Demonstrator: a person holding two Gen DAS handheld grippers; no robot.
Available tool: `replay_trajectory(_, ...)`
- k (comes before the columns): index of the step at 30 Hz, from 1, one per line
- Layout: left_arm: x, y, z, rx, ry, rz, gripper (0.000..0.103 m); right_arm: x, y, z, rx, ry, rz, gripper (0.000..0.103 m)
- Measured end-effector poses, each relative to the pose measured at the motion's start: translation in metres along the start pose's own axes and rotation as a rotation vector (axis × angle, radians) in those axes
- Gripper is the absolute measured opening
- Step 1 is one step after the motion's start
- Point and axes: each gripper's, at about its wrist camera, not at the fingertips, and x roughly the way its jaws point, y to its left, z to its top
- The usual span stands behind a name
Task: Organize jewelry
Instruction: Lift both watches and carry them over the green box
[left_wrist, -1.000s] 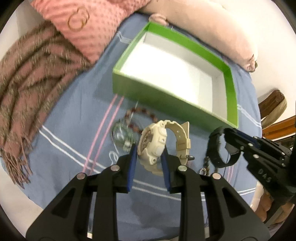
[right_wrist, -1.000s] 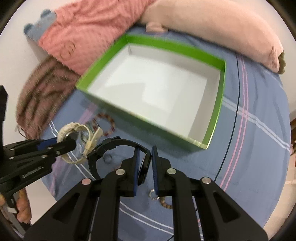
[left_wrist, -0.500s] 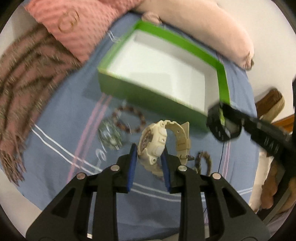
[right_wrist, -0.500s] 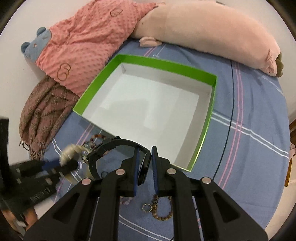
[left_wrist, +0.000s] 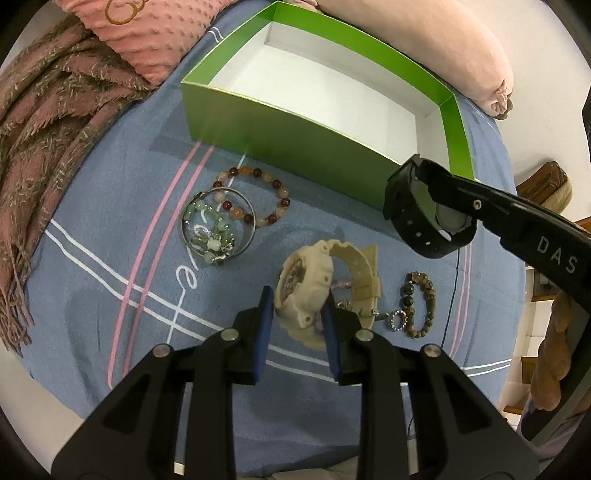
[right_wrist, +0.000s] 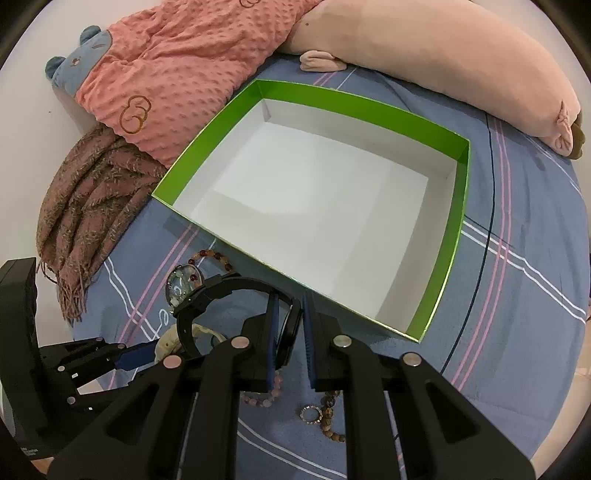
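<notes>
Two watches gripped above bedspread, near green box.
Cream watch (left_wrist: 310, 291) clenched in left gripper (left_wrist: 295, 317); black watch (left_wrist: 424, 218) clamped in right gripper (right_wrist: 289, 332), by green box (left_wrist: 280, 133) near corner; bead bracelets (left_wrist: 251, 203) on bedspread (left_wrist: 110, 206).

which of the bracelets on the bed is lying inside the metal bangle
The green beaded bracelet, bunched up within the silver bangle. The red and orange bead bracelet only overlaps the bangle's rim; the brown bead bracelet lies apart.

Cream watch (left_wrist: 314, 291) and black watch (left_wrist: 424, 210) held above bed; bead bracelets (left_wrist: 255, 199), bangle (left_wrist: 218, 225) beside green box (left_wrist: 280, 125), white inside.
</notes>
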Motion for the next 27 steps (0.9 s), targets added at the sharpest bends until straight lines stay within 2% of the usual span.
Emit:
replay_trajectory(15, 0.002, 0.001, 0.001, 0.011, 0.007, -0.003, 0.026, 0.003, 0.002, -0.002, 0.009, 0.009, 0.009, 0.013)
replay_trajectory(27, -0.013, -0.003, 0.001, 0.028, -0.036, 0.018, 0.026, -0.007, -0.004, 0.0, 0.03, -0.026, 0.025, 0.013)
